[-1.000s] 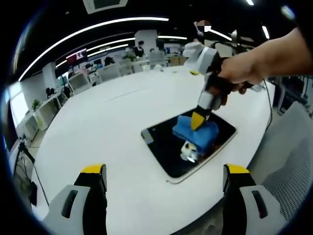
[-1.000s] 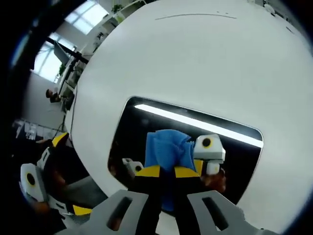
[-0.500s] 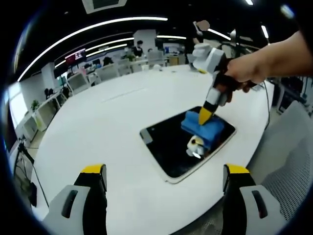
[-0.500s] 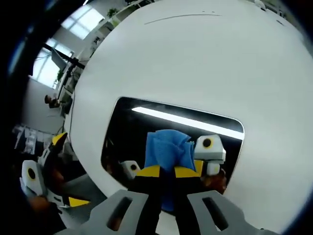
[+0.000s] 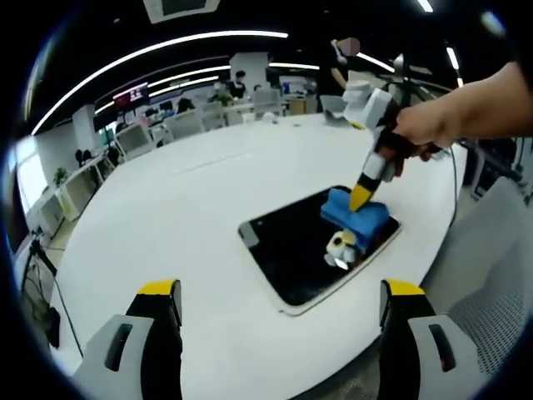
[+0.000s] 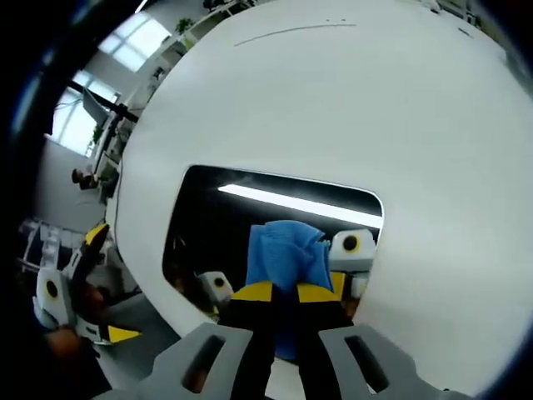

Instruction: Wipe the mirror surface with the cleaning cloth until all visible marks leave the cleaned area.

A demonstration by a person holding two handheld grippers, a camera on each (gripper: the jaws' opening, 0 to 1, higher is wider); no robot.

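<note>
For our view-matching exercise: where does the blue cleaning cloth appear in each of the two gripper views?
Left gripper view: the blue cleaning cloth lies right of centre, on the mirror's far end, under the right tongs.
Right gripper view: the cloth sits low at centre, clamped in those tongs.
Shared landmark: the dark mirror on the white table.

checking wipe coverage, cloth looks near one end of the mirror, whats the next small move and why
Probably sweep the right gripper and its crumpled blue cleaning cloth back across the dark rectangular mirror, toward the left gripper. The cloth sits at the mirror's far end, leaving most of the glass uncovered.
</note>
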